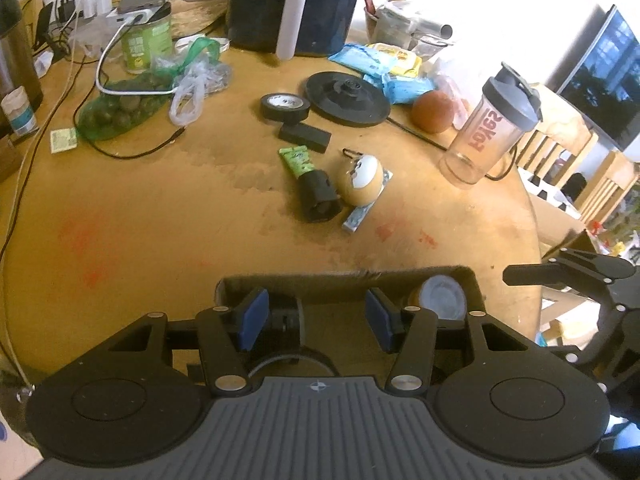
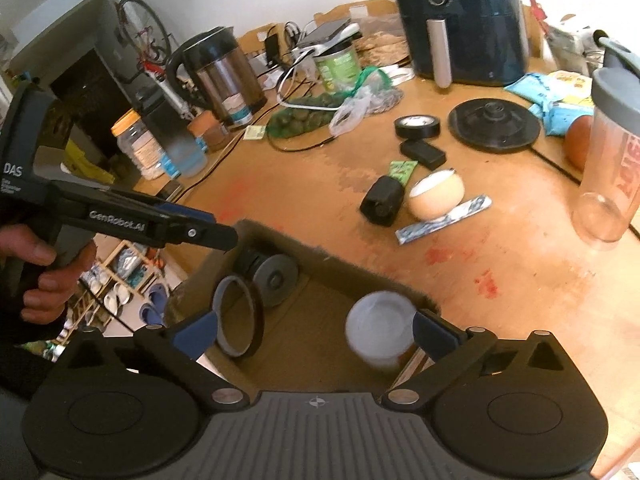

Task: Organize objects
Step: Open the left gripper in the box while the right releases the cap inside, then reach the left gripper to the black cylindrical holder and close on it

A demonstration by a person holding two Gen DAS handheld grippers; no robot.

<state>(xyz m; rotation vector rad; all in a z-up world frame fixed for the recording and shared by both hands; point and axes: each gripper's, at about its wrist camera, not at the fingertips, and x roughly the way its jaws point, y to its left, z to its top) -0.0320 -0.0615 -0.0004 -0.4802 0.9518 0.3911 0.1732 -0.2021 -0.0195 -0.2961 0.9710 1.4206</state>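
Right now both grippers hover over the cardboard box (image 2: 304, 276) at the table's (image 1: 160, 208) near edge — left gripper (image 1: 316, 316) spread wide, gripping nothing, right gripper (image 2: 316, 332) equally wide, empty. Inside the box: a white-lidded jar (image 2: 380, 326), a tape ring (image 2: 240, 316), a grey disc (image 2: 276, 280). Mid-table lie the green tube (image 1: 306, 180) and tan ball (image 1: 360, 180) — touching.

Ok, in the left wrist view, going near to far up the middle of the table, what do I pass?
Cardboard box → black-capped green tube → small black block → black tape roll → air fryer.
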